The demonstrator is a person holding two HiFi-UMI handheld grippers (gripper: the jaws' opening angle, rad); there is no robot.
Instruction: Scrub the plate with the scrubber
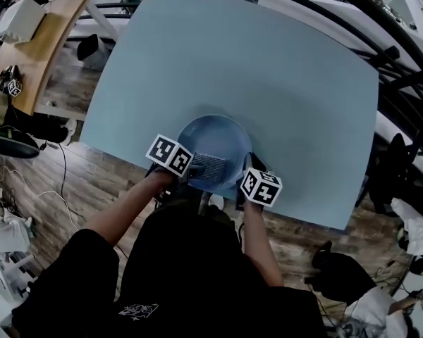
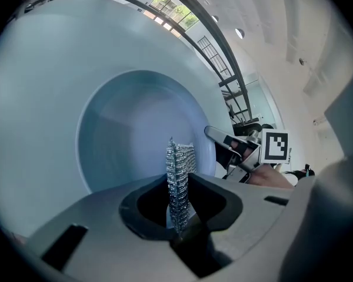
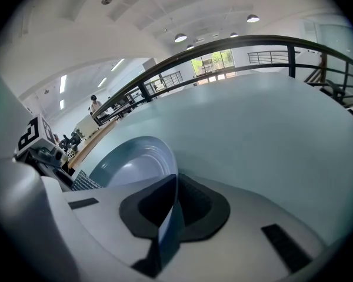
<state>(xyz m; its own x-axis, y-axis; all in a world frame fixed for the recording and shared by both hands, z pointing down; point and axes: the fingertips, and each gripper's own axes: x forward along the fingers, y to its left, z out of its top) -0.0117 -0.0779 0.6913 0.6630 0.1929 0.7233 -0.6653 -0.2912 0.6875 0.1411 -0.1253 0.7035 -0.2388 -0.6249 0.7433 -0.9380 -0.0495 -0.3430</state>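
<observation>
The plate is lying on the tabletop, close to the edge nearest the person, with its hollow facing up. The right hand-held gripper is pinching the plate's near-right rim between narrowly set jaws. In my judgement this grip is anchoring the plate so that it is not sliding or spinning under scrubbing pressure. Whether the rim is being lifted slightly off the tabletop cannot be told.

The scrubber, a flat pad of silvery mesh, is sitting edge-on in the left hand-held gripper. The jaws are clamping its rear portion and leaving the front portion projecting free. That free portion is lying over the plate's near-left inner surface — contact looks likely but is not certain. Gripping the pad by its rear is placing the jaws clear of the plate, so only mesh is meeting it.

Both hand-held grippers are working side by side at the plate's near rim, just apart, with the person's forearms reaching in from the tabletop's near edge. The step in hand appears to be the scrubbing stroke itself.
</observation>
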